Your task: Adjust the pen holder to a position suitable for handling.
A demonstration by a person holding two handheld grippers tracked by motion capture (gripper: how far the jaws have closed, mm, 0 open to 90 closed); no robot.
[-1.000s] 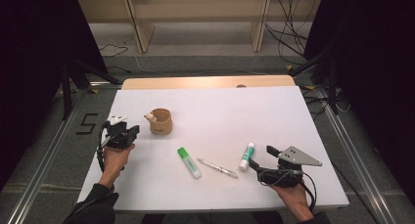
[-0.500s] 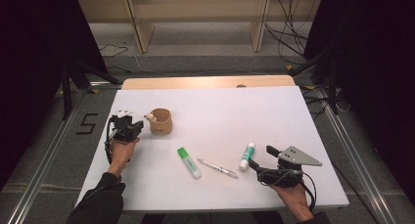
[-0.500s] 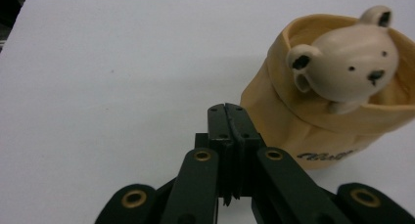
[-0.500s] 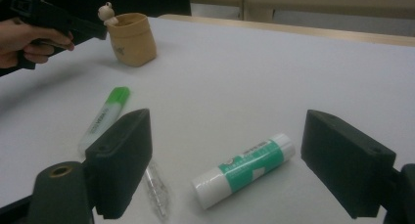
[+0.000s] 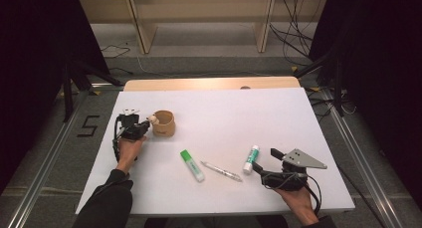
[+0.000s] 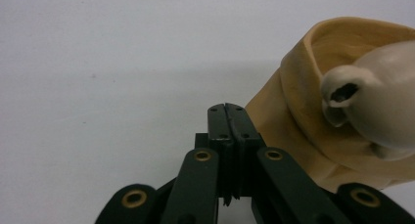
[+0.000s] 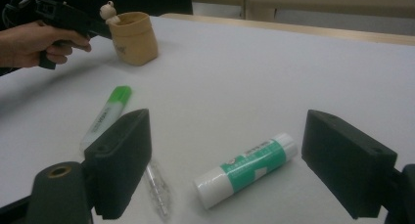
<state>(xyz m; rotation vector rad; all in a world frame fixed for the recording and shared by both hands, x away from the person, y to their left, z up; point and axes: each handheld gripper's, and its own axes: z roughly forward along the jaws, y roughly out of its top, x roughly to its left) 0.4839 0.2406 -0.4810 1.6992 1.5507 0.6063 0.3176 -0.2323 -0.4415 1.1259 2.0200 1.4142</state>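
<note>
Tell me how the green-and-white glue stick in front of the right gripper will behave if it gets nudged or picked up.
The glue stick is a smooth cylinder lying on its side on the flat table, so a sideways nudge would probably roll it. It looks rigid and light. Its glossy surface may slip between the right gripper's open jaws unless it is gripped squarely.

High view overhead, facing forward-down on table (image 5: 298, 118); gripper views low, close; all share tan cup (image 5: 163, 123).
</note>
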